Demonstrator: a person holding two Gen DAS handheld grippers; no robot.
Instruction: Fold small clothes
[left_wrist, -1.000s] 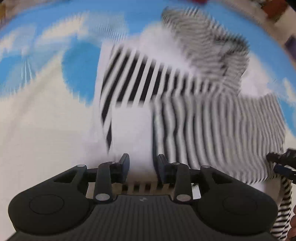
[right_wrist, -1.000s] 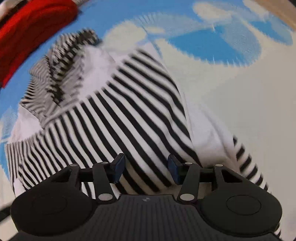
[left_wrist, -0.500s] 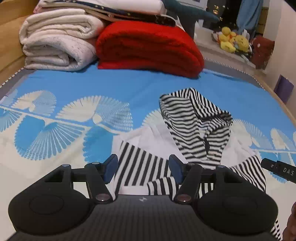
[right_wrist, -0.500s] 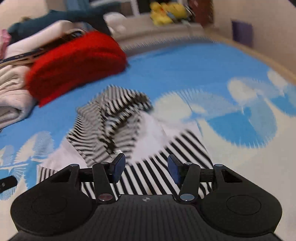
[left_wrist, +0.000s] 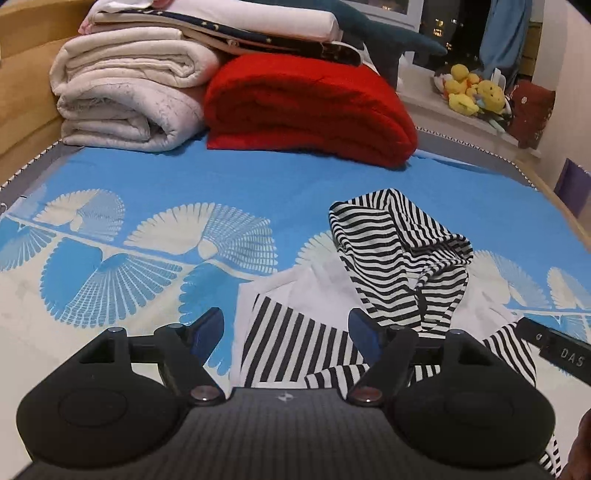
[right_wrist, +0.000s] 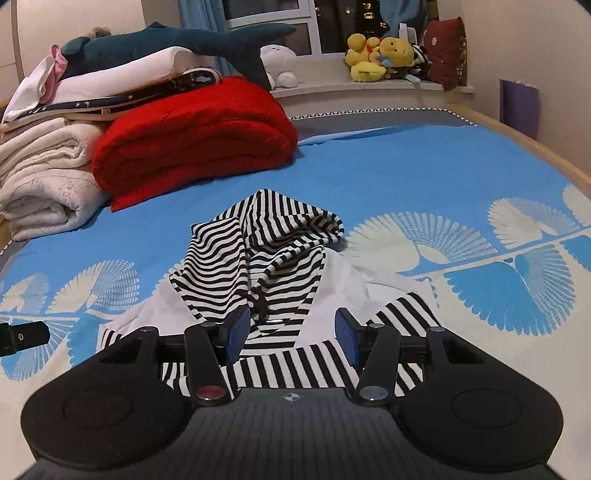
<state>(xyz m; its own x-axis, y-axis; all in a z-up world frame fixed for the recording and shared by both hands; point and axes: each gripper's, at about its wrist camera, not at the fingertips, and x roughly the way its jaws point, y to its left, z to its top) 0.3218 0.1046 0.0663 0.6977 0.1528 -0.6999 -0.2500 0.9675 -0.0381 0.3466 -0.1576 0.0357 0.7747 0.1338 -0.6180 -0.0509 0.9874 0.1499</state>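
A small black-and-white striped hooded top (left_wrist: 399, 266) lies on the blue patterned bedspread (left_wrist: 184, 192), its sleeves folded across the white body and its hood pointing away. It also shows in the right wrist view (right_wrist: 266, 251). My left gripper (left_wrist: 286, 332) is open and empty, above the garment's near left part. My right gripper (right_wrist: 290, 334) is open and empty, above the garment's near edge. The tip of the right gripper (left_wrist: 554, 350) shows at the right edge of the left wrist view.
A folded red blanket (left_wrist: 310, 107) and a stack of white folded bedding (left_wrist: 125, 99) sit at the far end of the bed. A plush shark (right_wrist: 184, 40) lies on the stack. Yellow plush toys (right_wrist: 380, 55) sit on the windowsill. A wooden bed rail (right_wrist: 517, 140) runs along the right.
Both grippers have lifted up and back from the garment, and the view has tilted up from the cloth to the bed. The left jaws have opened wider. The garment lies still.
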